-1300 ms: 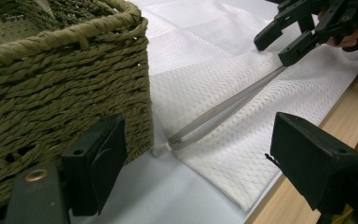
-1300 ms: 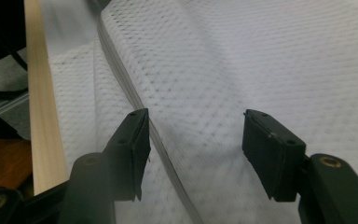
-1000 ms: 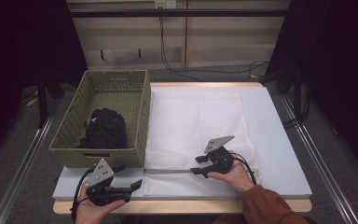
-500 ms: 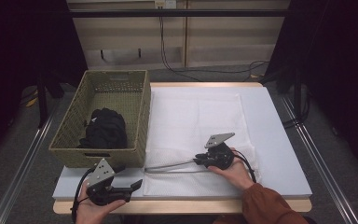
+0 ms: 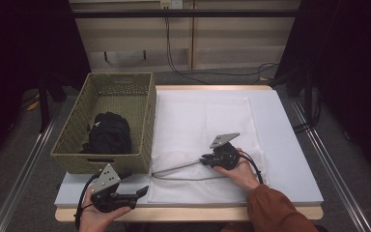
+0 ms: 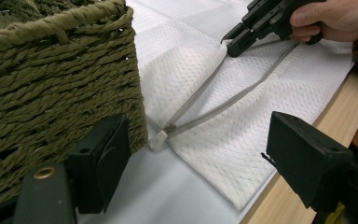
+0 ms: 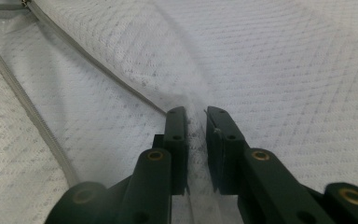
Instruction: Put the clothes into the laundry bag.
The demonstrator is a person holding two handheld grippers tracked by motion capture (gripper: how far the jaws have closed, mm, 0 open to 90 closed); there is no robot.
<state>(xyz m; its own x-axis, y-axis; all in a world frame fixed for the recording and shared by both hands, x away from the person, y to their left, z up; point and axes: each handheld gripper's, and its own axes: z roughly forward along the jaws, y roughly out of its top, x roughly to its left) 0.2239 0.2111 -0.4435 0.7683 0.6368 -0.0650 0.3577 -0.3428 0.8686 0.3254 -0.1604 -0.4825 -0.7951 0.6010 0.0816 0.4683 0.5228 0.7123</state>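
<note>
Pinching the upper edge of the white mesh laundry bag point(image 5: 203, 145) with my right hand-held gripper point(image 5: 204, 159); its jaws have just been closing and now press a fold of mesh between the pads, clear in the right gripper view point(image 7: 196, 140). That edge sits lifted off the lower layer, so the bag mouth gapes a little.

Near side: my left hand-held gripper point(image 5: 142, 192) rests in my left hand point(image 5: 96, 217) at the front left corner of the bench point(image 5: 290, 145), jaws spread, nothing between them. In the left gripper view its two pads frame the bag's near corner and the basket wall. It's well apart from the right one and isn't touching the bag.

Next out: the bag lies flat on the pale foam pad covering the bench, front edge close to the bench's wooden lip. The grey zipper point(image 6: 214, 100) is open; its two tapes run apart from the slider point(image 6: 169, 127), which sits at the bag's left end, just beside the basket's bottom corner. My right hand point(image 5: 239, 171) lies on the mesh behind the pinch, cable trailing off to the right.

Left and further back: woven green basket point(image 5: 145, 116) stands upright on the pad's left edge, touching or nearly touching the bag's side. Inside it is a bundle of black clothing point(image 5: 108, 135), bunched toward the near end.

Beyond the bench: cables hanging against pale wall panels.
</note>
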